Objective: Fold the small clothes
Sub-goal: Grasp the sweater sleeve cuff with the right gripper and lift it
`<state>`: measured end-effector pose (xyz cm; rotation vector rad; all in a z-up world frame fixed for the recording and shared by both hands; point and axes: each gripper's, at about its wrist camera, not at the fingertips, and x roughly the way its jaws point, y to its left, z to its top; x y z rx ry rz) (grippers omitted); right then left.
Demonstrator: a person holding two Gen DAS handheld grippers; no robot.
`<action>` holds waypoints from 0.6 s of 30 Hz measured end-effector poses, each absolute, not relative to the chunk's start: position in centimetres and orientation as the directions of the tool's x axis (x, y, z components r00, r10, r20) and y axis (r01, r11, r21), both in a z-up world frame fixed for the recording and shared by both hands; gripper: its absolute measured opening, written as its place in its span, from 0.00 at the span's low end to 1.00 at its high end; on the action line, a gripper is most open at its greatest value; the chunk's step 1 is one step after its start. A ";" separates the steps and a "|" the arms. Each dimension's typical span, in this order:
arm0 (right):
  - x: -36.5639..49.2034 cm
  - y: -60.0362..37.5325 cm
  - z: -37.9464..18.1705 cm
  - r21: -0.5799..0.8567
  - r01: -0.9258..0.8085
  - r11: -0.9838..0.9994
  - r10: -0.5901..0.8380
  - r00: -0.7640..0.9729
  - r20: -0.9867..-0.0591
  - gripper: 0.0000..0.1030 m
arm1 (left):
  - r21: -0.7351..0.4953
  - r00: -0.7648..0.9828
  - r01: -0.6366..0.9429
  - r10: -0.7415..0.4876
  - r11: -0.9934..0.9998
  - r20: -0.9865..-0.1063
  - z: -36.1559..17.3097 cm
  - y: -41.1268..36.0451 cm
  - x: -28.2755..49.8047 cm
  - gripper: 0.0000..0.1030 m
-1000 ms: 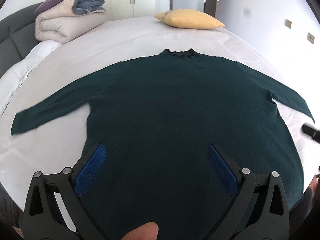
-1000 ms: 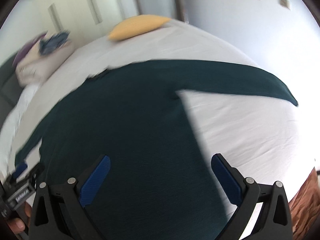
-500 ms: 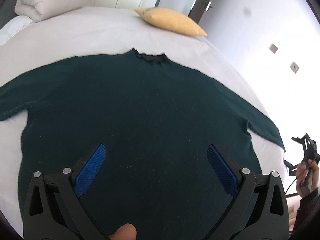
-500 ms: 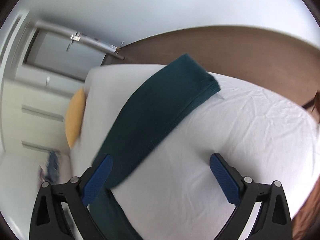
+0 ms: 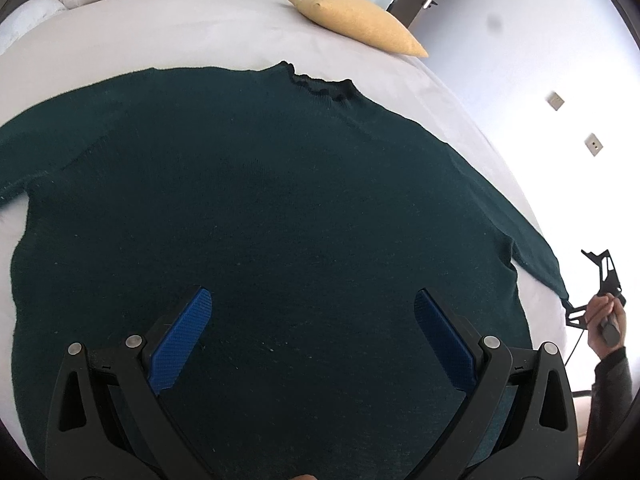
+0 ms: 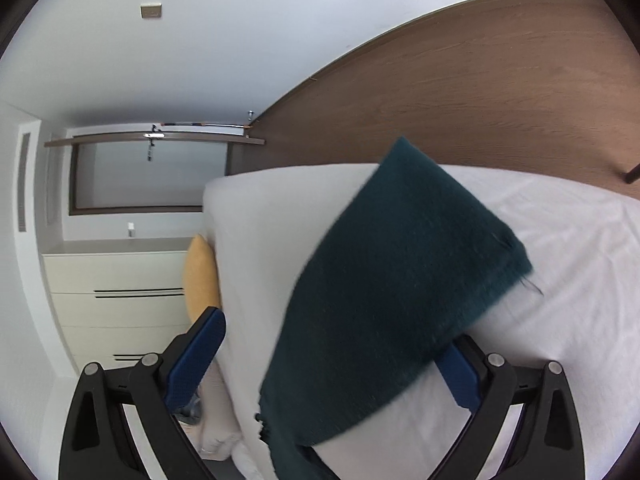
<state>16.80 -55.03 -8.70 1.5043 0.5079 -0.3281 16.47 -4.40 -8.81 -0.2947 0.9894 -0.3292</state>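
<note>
Left gripper (image 5: pixel 312 334) hovers low with its jaws spread wide, blue pads (image 5: pixel 180 344) facing each other and nothing between them. Over at the far right of the left wrist view, the right hand (image 5: pixel 608 316) grips the handle of the right gripper (image 6: pixel 326 352), a dark sleeve (image 5: pixel 612 376) covering the wrist. That right gripper is rolled onto its side, jaws wide apart too.

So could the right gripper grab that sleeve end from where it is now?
Probably yes. The right gripper is open, with the sweater sleeve cuff lying flat on the bed just ahead of its fingers, and nothing lies between them.
</note>
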 end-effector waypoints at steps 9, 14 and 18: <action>14.4 -56.1 -10.7 0.902 0.433 0.009 0.046 0.900 -0.433 0.42 | -0.406 0.510 0.147 -0.421 0.902 -0.750 -10.3 -4.4 18.7 1.00; 14.2 -56.6 -10.8 0.873 0.486 0.053 0.004 0.874 -0.487 0.09 | -0.413 0.514 0.148 -0.427 0.899 -0.744 -10.3 -4.3 20.0 1.00; 16.6 -54.7 -7.5 0.790 0.577 0.209 -0.074 0.814 -0.575 0.09 | -0.441 0.519 0.147 -0.448 0.886 -0.727 -9.7 -4.0 20.7 1.00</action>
